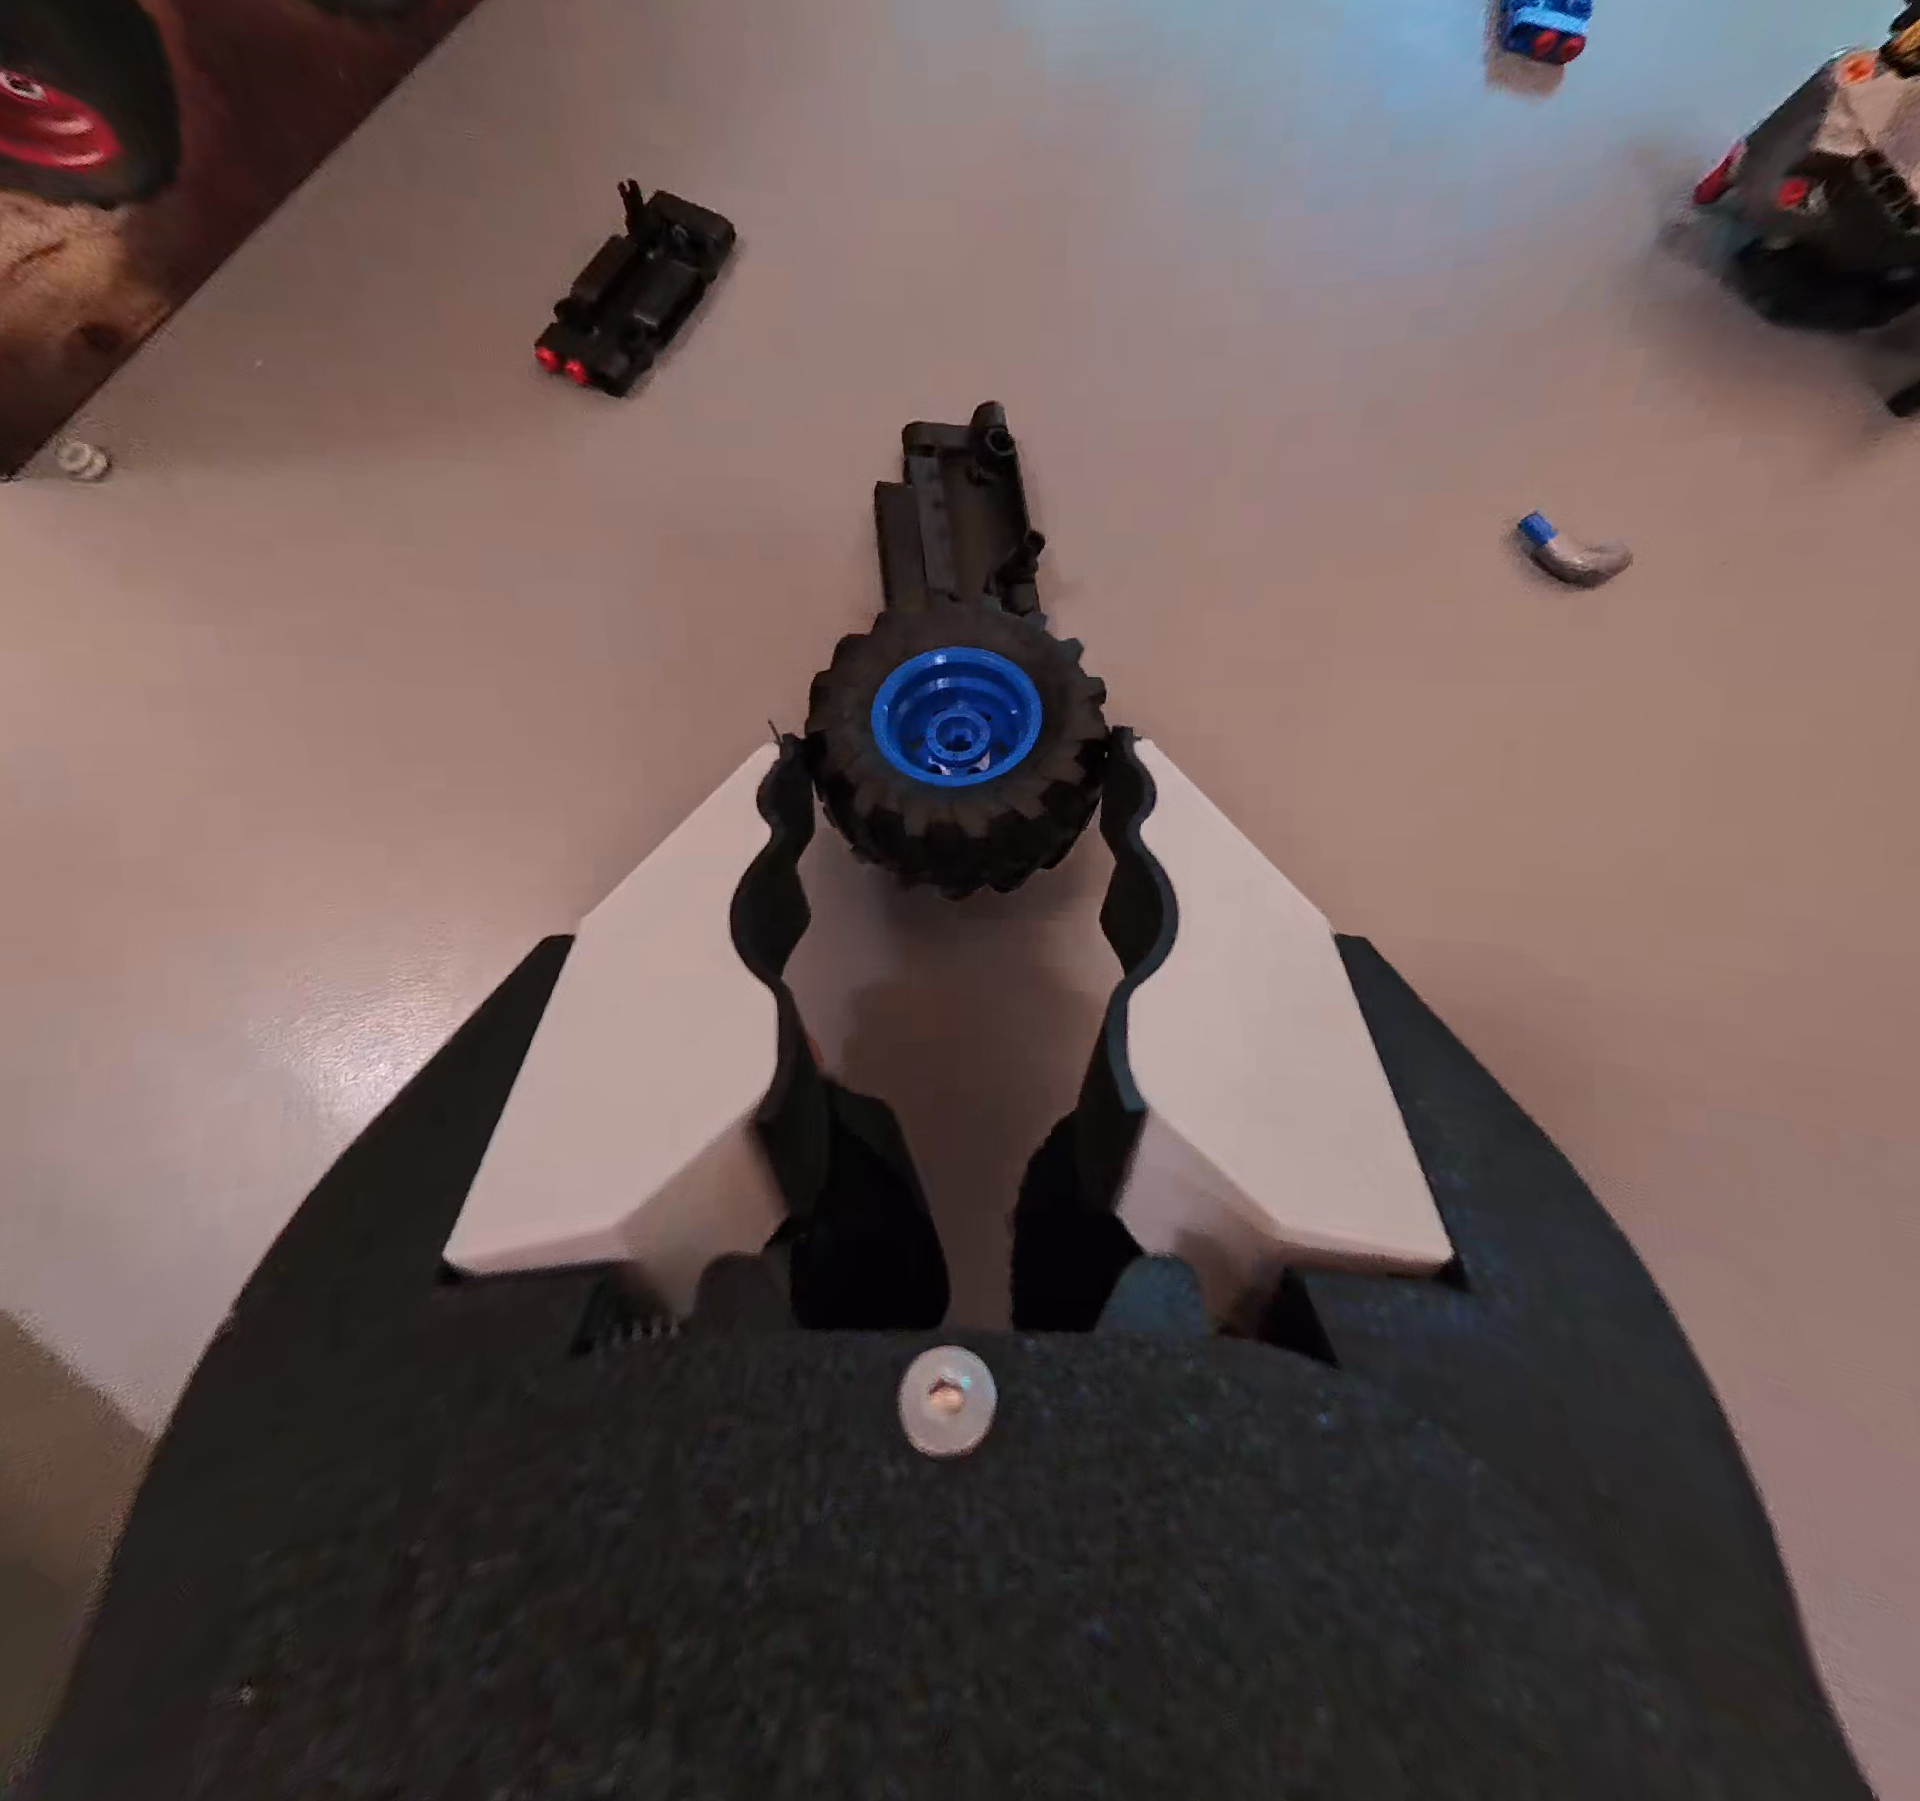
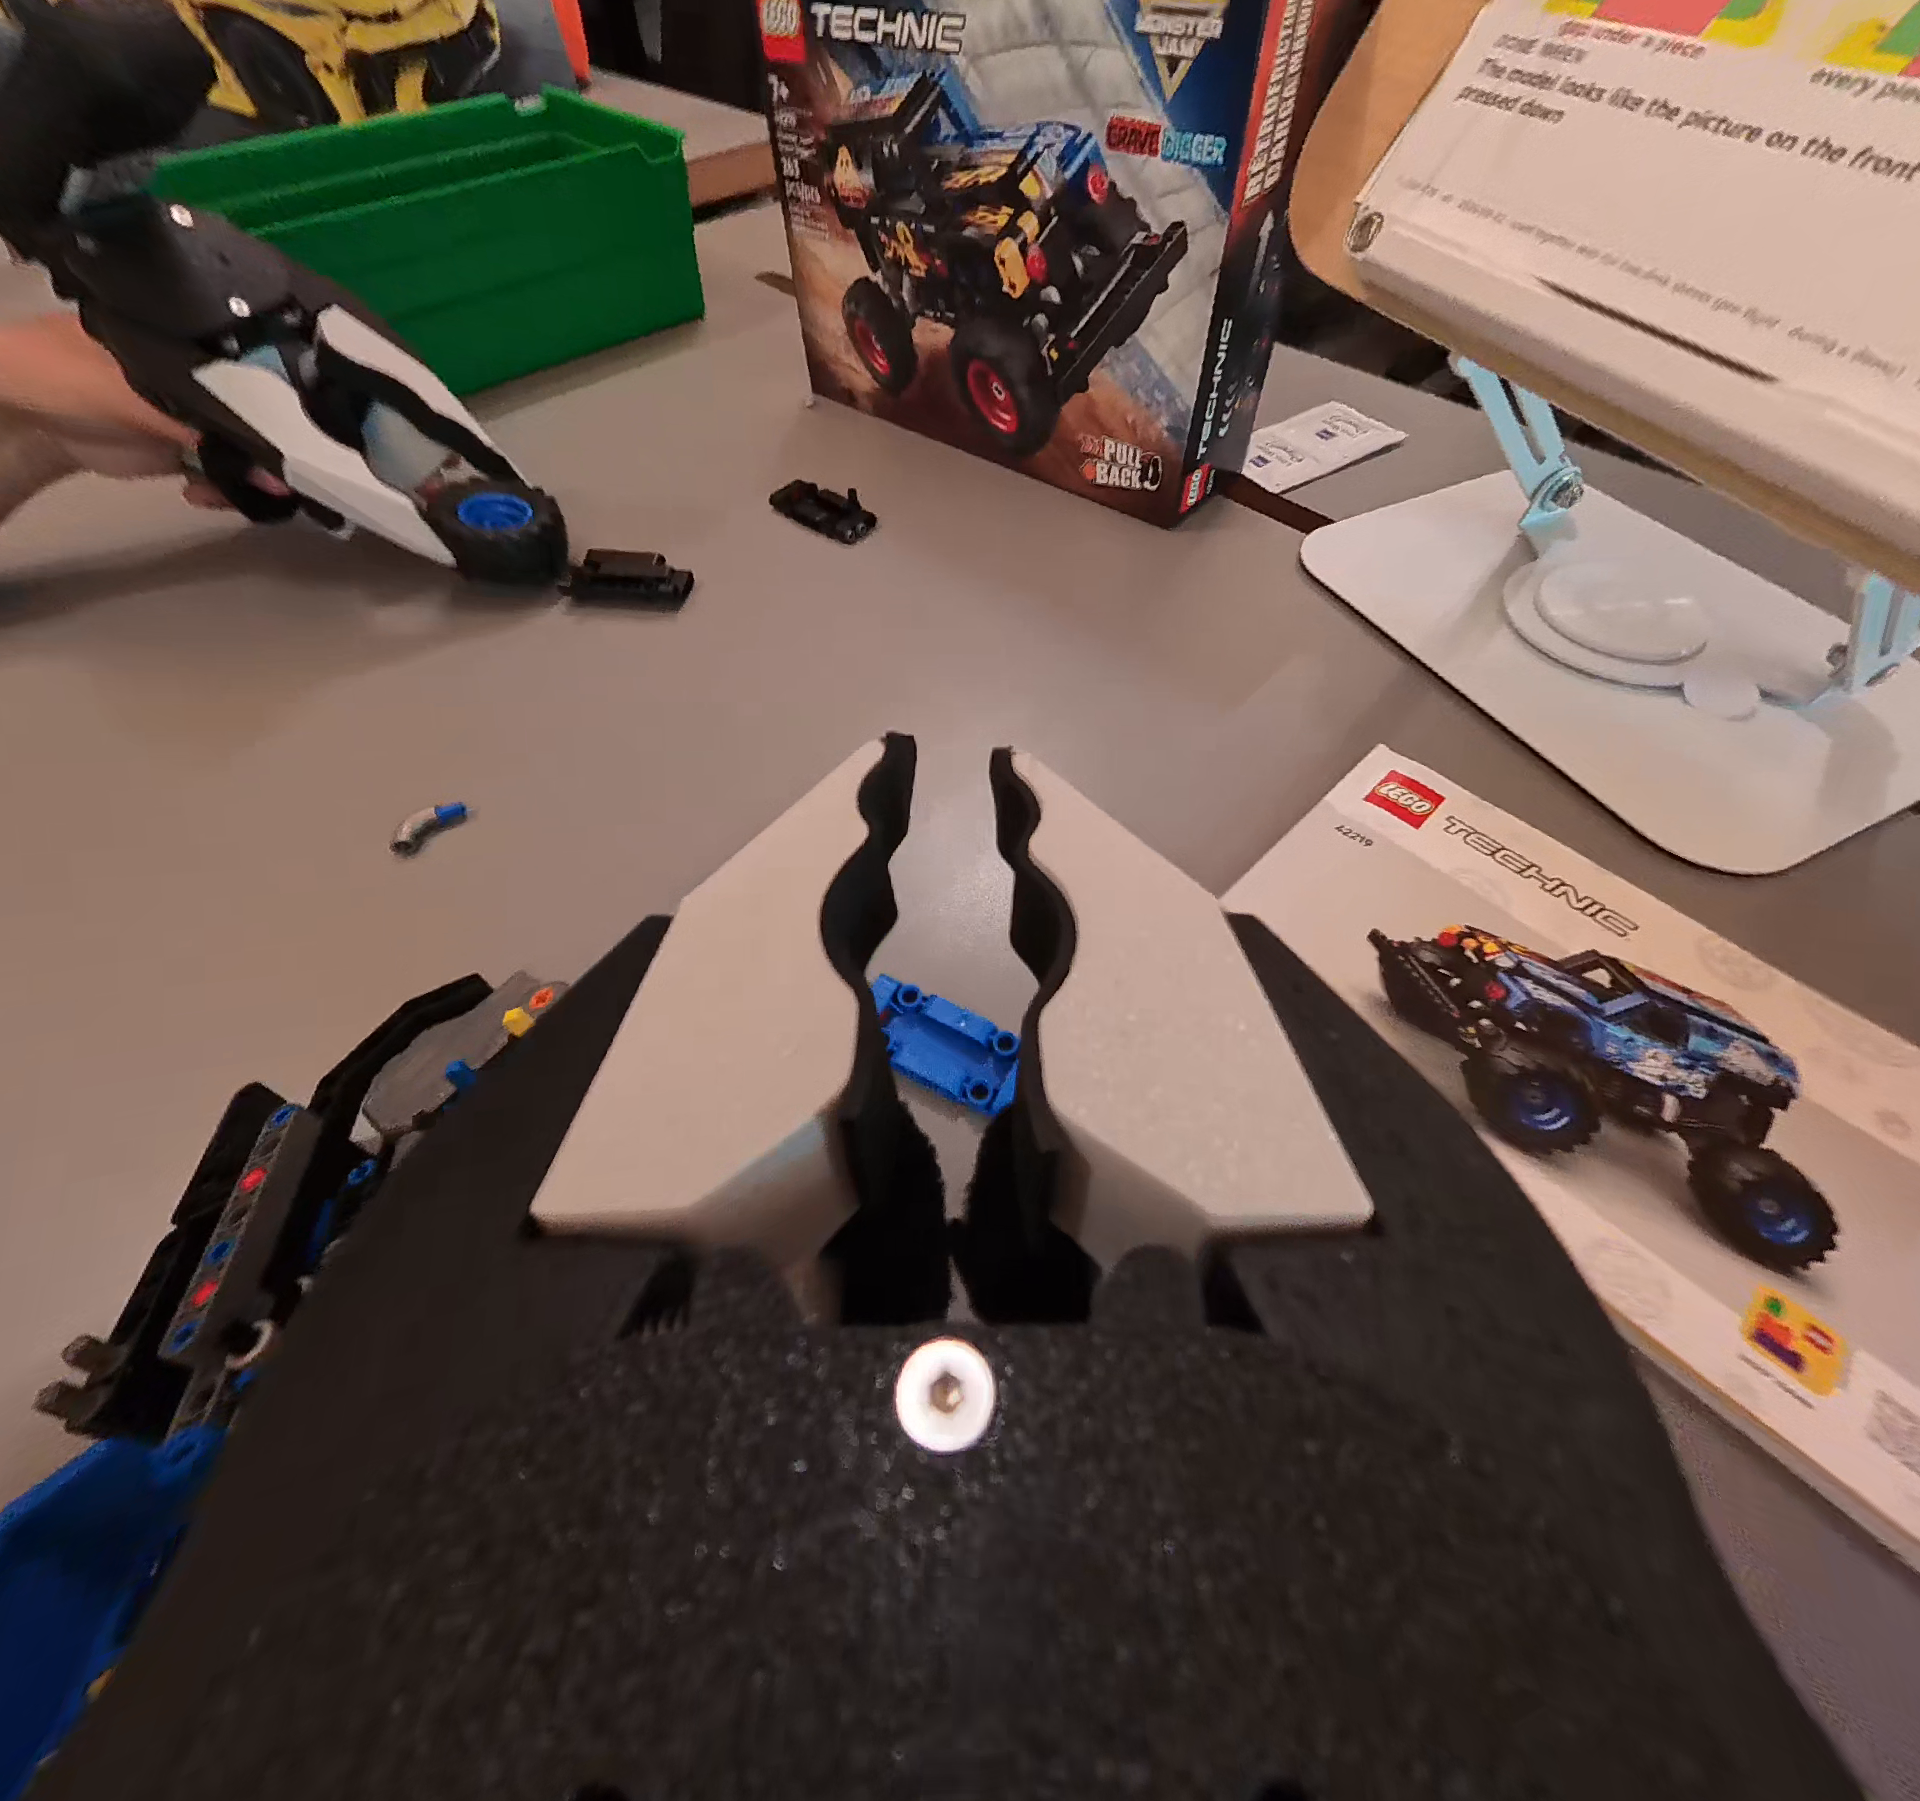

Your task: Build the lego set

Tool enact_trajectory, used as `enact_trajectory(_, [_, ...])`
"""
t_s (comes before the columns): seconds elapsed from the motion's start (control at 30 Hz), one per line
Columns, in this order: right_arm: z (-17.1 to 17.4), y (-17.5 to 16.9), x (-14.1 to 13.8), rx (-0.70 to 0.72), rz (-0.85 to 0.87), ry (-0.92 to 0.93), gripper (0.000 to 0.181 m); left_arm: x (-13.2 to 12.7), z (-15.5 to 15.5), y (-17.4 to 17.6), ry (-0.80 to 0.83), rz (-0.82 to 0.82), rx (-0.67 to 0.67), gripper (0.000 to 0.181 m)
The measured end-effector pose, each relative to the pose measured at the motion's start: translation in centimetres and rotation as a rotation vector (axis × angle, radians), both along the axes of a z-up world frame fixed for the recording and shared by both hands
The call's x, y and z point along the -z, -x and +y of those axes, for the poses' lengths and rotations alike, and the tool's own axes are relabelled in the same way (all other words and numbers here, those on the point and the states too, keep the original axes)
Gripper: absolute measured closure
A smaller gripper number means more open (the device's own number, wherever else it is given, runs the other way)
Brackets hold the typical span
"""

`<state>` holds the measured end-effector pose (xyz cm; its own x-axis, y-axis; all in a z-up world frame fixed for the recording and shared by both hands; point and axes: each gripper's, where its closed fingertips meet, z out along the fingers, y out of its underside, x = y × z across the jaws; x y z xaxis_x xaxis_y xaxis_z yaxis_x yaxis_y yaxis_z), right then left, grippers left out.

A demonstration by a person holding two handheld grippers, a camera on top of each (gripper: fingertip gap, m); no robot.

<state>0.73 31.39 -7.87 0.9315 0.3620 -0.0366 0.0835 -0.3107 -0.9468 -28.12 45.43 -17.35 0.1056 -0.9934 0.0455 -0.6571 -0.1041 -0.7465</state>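
- The jaws of the left gripper [image 1: 951, 749] stand spread about as wide as the black tyre with a blue hub [image 1: 956, 749], their tips against its two sides; it is gripped there, low over the grey table [image 1: 312, 712].
- Just beyond the tyre lies a black brick assembly [image 1: 956, 515], touching or nearly touching it.
- A second black assembly with red pins [image 1: 634, 291] lies apart to the left; a small grey-and-blue piece [image 1: 1569, 551] to the right.
- The right gripper [image 2: 951, 749] has its jaws nearly closed, a narrow gap between them, holding nothing.
- A blue brick piece [image 2: 951, 1045] lies on the table below, seen between the fingers.
- A booklet [image 2: 1621, 1107] lies to its right, a partly built model [image 2: 260, 1201] to its left.
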Motion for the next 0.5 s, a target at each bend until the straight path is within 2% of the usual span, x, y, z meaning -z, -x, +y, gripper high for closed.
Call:
enact_trajectory(0.17, [-0.2, -0.8, 1.6, 0.023, 0.030, 0.021, 0.165, 1.3, -0.4, -0.5, -0.055, 0.052, 0.006, 0.124])
enact_trajectory(0.23, [-0.4, -1.2, 1.8, 0.038, 0.015, 0.014, 0.165, 0.4, -0.8, -0.7, -0.013, 0.008, 0.021, 0.114])
enact_trajectory(0.3, [-0.6, -1.3, 1.9, 0.038, 0.018, 0.016, 0.165, -2.2, -0.6, -0.9, 0.050, -0.111, 0.017, 0.113])
enact_trajectory(0.33, [-0.6, -1.3, 1.8, 0.039, 0.024, 0.010, 0.165, -3.9, 0.3, -1.1, 0.075, -0.188, -0.014, 0.121])
enact_trajectory(0.4, [-0.6, -1.0, 1.8, 0.032, 0.034, 0.009, 0.165, -6.2, 4.6, -1.2, 0.076, -0.278, -0.175, 0.140])
enact_trajectory(0.43, [-0.6, -0.8, 1.9, 0.025, 0.034, 0.010, 0.165, -6.2, 7.2, -1.2, 0.054, -0.266, -0.273, 0.141])
enact_trajectory(0.5, [-0.5, -0.5, 2.4, 0.013, 0.029, 0.023, 0.165, -4.2, 11.9, -1.3, -0.023, -0.148, -0.421, 0.141])
